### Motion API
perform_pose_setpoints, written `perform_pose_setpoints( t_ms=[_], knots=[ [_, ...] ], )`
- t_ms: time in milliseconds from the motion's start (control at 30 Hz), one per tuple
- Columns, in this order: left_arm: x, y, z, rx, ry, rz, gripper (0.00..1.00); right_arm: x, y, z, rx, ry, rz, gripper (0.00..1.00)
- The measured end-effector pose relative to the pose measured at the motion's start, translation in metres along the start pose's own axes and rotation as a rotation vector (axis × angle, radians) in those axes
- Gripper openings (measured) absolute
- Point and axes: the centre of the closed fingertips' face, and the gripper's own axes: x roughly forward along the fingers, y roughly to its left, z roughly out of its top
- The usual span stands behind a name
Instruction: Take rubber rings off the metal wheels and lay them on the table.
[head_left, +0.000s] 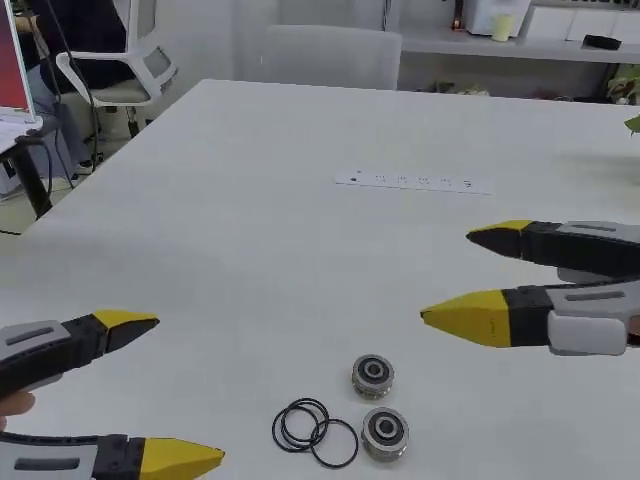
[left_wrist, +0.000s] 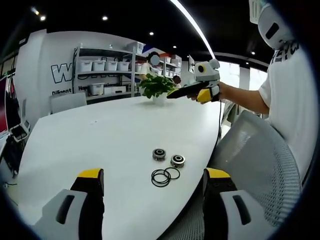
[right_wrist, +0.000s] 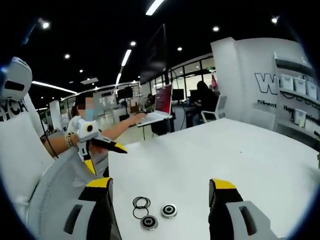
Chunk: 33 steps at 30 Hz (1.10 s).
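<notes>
Two small metal wheels (head_left: 373, 373) (head_left: 384, 432) lie flat near the front edge of the white table (head_left: 250, 220). Just left of them lie loose black rubber rings (head_left: 312, 430), partly overlapping. My left gripper (head_left: 185, 390) hovers open at the lower left, apart from the rings. My right gripper (head_left: 447, 276) hovers open above and right of the wheels, holding nothing. In the left gripper view the wheels (left_wrist: 168, 157) and rings (left_wrist: 164, 176) sit between my open fingers (left_wrist: 91, 176). In the right gripper view the wheels (right_wrist: 159, 216) and rings (right_wrist: 141, 207) lie low between the fingers (right_wrist: 222, 184).
A white power strip (head_left: 412, 182) lies across the table's middle. An office chair (head_left: 120, 70) stands at the far left corner, and a mesh chair back (left_wrist: 250, 150) is by the near edge. A potted plant (left_wrist: 156, 85) sits at the table's far end.
</notes>
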Motion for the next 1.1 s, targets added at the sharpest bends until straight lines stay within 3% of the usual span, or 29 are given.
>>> perform_pose_setpoints(
  t_ms=[433,933,1100],
  knots=[
    [-0.004,0.007,-0.001,-0.015,-0.013,0.026,0.82,-0.031,-0.006,-0.027,0.025,-0.035,-0.058,0.86],
    [-0.011,0.015,-0.005,-0.04,-0.015,0.064,0.83,-0.058,-0.023,-0.083,0.114,0.047,-0.192,0.84],
    [-0.013,0.014,-0.01,-0.045,-0.002,0.064,0.84,-0.062,-0.024,-0.1,0.135,0.078,-0.211,0.83]
  ],
)
